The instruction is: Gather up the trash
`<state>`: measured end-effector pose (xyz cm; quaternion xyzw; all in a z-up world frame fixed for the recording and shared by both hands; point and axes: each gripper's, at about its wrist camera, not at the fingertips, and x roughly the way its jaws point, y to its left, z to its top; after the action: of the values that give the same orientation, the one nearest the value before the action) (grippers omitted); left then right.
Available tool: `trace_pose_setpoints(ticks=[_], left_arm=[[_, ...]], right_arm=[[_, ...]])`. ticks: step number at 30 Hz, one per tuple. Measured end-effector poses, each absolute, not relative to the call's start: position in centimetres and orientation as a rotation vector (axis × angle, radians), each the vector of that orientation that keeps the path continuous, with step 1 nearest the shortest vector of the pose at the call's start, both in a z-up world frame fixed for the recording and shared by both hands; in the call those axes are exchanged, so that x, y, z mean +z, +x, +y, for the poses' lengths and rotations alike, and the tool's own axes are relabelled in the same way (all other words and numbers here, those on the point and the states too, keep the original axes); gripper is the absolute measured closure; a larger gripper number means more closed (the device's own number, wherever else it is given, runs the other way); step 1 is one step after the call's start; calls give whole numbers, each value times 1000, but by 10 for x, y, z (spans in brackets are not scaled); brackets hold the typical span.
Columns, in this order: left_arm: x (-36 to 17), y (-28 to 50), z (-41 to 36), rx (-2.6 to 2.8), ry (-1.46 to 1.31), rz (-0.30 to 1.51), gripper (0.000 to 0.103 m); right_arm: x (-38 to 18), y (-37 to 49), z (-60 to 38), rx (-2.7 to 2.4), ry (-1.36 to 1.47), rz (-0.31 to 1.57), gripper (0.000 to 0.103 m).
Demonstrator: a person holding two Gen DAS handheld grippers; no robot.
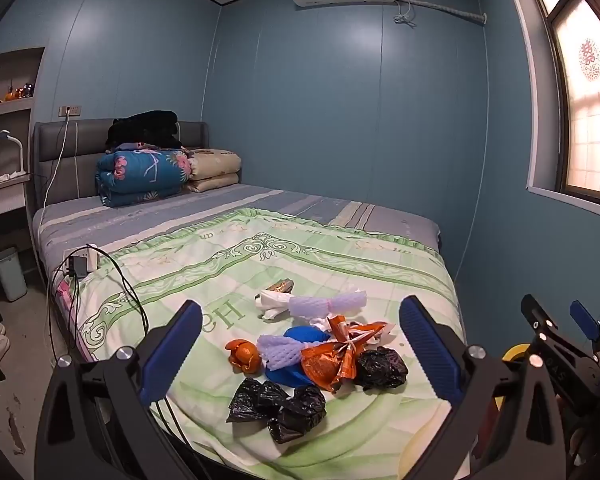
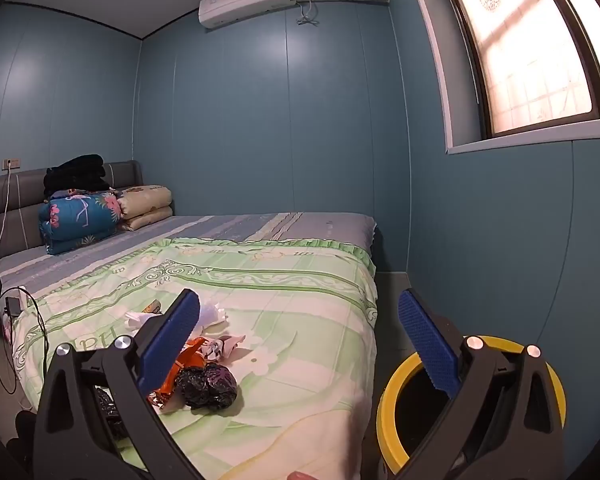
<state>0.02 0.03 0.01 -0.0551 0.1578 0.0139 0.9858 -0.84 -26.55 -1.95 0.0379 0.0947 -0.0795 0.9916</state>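
Trash lies in a loose heap near the foot of the bed, on the pale green floral quilt (image 1: 228, 264): a crumpled black plastic bag (image 1: 278, 406) nearest us, a second black plastic bag (image 1: 380, 368) to its right, a shiny orange foil wrapper (image 1: 332, 360) between them, a curl of orange fruit peel (image 1: 244, 356), a lilac foam fruit net (image 1: 280, 350) lying over something blue, and another lilac foam net (image 1: 328, 304) further up with white crumpled paper (image 1: 274, 300) just beside it. The left gripper (image 1: 300, 344) hangs over the heap with its blue-padded fingers spread wide, nothing between them. The right gripper (image 2: 300, 340) is likewise spread and empty, out past the bed's right edge. A round yellow-rimmed bin (image 2: 392, 400) stands on the floor beside the bed, under the right gripper.
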Motion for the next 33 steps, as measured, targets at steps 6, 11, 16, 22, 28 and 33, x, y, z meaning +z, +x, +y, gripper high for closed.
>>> trace_pose_setpoints(ticks=[6, 11, 16, 22, 28, 33], left_arm=[[0, 0, 1, 33, -106, 310, 8], [1, -1, -2, 28, -104, 311, 8], [5, 0, -2, 28, -101, 311, 8], [3, -1, 0, 27, -99, 308, 8], [1, 0, 0, 25, -100, 312, 8], [1, 0, -2, 26, -99, 310, 8]], right_arm=[[-20, -9, -265, -163, 70, 188, 8], [-19, -8, -267, -165, 75, 186, 8], [-19, -11, -267, -162, 79, 185, 8], [-22, -9, -267, -163, 78, 187, 8], [-25, -6, -267, -160, 75, 192, 8], [-25, -5, -267, -160, 75, 195, 8]])
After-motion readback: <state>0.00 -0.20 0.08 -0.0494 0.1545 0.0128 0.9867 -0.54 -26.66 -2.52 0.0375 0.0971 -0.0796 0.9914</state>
